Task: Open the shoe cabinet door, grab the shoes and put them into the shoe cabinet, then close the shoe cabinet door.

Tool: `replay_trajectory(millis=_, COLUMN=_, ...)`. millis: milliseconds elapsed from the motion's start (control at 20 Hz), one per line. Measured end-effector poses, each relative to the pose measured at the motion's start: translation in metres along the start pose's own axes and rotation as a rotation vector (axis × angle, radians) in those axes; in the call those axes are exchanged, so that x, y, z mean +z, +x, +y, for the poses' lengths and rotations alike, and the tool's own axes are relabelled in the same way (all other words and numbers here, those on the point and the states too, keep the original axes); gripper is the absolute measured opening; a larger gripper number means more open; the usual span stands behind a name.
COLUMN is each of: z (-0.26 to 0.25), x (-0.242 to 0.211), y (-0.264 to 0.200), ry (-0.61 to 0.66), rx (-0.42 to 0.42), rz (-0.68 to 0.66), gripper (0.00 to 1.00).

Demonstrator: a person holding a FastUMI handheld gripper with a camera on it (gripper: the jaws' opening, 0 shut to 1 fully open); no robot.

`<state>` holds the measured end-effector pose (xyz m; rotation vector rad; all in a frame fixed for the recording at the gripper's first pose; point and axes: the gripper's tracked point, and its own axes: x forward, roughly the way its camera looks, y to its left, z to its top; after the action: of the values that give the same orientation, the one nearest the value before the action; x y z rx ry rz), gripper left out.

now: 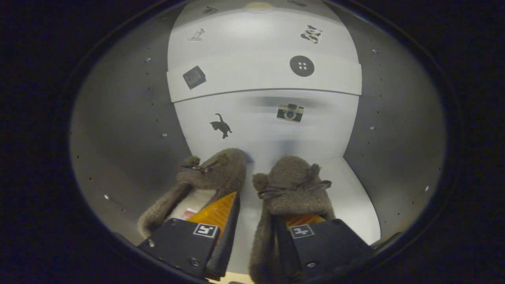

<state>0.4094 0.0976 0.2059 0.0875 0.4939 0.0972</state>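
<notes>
Gripper (pixel 254 221) fingers stand apart inside the shoe cabinet (pixel 130 118), one finger over each slipper and nothing clamped between them; a strip of bare cabinet floor (pixel 355 205) shows in the gap. The left finger (pixel 215 215) sits over the open heel of the left slipper (pixel 209 177); the right finger (pixel 305 227) lies in or over the heel opening of the right slipper (pixel 290 185), and whether it touches the lining cannot be told.

Both slippers are brown and fuzzy, each with small ear-like knobs and a dark bow on the upper. Their long axes run near to far, toes pointing at the back panel (pixel 264 122). The left toe lies at or just short of that panel; the right toe stops just short of it. The left slipper angles slightly, its heel swung toward the left wall. A narrow lane of floor separates the pair.

Open floor remains to the right of the right slipper, up to the right wall (pixel 394 130). The left slipper lies close beside the left wall. Above, a shelf front edge (pixel 264 79) crosses the compartment, with clear height between it and the slippers.

Stickers mark the back surfaces: a cat (pixel 221 126) and a camera (pixel 290 113) below the shelf, a button (pixel 302 66) and a dark square (pixel 194 77) on its edge. No writing is legible.
</notes>
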Motion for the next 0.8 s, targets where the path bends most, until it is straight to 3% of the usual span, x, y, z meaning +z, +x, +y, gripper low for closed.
replay_trajectory(millis=150, z=0.001, x=0.002, y=-0.009, ry=0.011, rx=-0.010, rz=-0.036, gripper=0.65)
replay_trajectory(millis=450, z=-0.009, x=0.005, y=-0.052, ry=-0.081, rx=-0.071, rz=-0.162, gripper=0.66)
replay_trajectory(millis=650, z=0.009, x=-0.007, y=-0.106, ry=-0.113, rx=-0.018, rz=-0.235, gripper=0.67)
replay_trajectory(millis=800, z=0.018, x=-0.022, y=-0.156, ry=-0.122, rx=0.011, rz=-0.289, gripper=1.00)
